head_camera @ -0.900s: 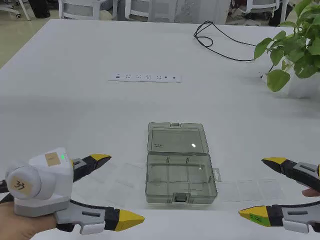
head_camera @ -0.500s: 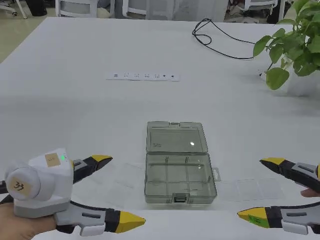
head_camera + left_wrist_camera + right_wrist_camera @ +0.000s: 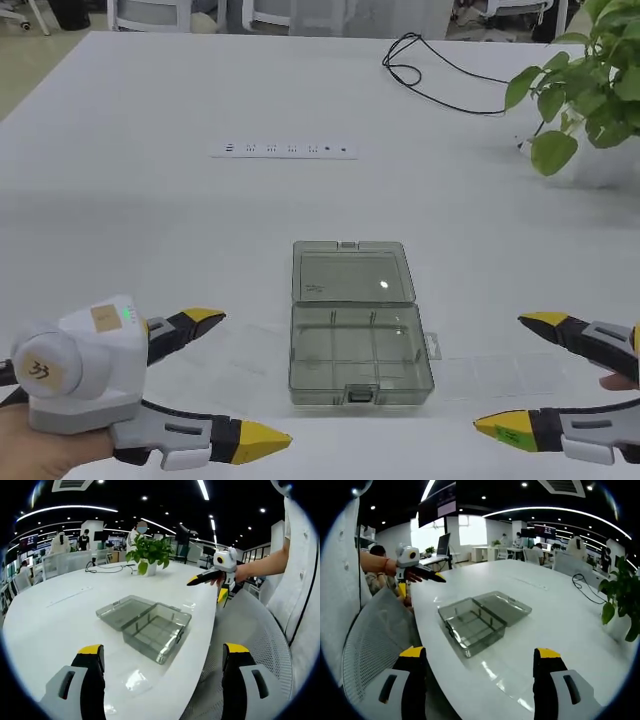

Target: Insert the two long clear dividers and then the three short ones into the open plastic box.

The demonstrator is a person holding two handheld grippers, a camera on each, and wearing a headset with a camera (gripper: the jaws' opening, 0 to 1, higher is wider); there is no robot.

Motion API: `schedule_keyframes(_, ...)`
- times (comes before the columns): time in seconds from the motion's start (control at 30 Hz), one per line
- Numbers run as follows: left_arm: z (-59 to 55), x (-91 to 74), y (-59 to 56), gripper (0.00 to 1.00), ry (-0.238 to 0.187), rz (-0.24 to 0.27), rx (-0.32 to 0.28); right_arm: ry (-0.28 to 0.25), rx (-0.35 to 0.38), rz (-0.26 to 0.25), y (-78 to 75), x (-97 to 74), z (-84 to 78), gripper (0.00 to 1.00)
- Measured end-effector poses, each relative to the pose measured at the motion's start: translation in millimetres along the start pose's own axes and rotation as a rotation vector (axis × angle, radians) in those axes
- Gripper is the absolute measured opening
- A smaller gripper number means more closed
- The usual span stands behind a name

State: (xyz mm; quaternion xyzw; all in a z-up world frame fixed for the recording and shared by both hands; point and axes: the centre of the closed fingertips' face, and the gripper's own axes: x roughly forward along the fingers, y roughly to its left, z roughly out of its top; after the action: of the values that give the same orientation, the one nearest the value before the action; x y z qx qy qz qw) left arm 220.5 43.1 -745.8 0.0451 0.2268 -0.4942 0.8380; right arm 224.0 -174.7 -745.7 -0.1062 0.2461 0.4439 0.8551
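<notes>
Box (image 3: 360, 350): lay open on the table (image 3: 150, 220), lid flat at its 12 o'clock.
Clear dividers (image 3: 505, 372): lay flat at the box's 3 o'clock.
Left gripper (image 3: 238, 377): at 8 o'clock, fingers spread wide, empty.
Right gripper (image 3: 517, 373): at 4 o'clock, fingers spread wide, empty.
</notes>
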Motion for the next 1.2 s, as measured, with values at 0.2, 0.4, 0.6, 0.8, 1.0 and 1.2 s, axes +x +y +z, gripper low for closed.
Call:
schedule_keyframes(0.2, 0.1, 0.1, 0.0, 1.0, 0.001, 0.001, -0.001, 0.002, 0.0, 0.002, 1.0, 0.6, -0.3, 0.89)
schedule_keyframes(0.4, -1.0, -0.3, 0.8, 1.0, 0.002, 0.002, -0.004, -0.001, 0.003, 0.001, 1.2, 1.8, 0.5, 0.89)
schedule_keyframes(0.6, -1.2, 0.0, 1.9, 1.0, 0.004, 0.002, -0.003, -0.001, 0.007, 0.002, 1.8, 3.1, -0.1, 0.88)
schedule_keyframes(0.8, -1.3, 0.1, 3.5, 1.0, 0.007, 0.005, -0.006, -0.004, 0.01, 0.001, 1.9, 3.7, 0.2, 0.88)
schedule_keyframes(1.0, -5.1, -1.8, 8.5, 1.0, 0.027, 0.021, -0.005, -0.009, 0.015, -0.003, -0.9, 3.4, 0.0, 0.88)
schedule_keyframes(1.2, -7.1, -10.4, 25.7, 1.0, 0.041, 0.072, -0.025, -0.012, 0.018, -0.004, -0.8, 4.4, -0.5, 0.88)
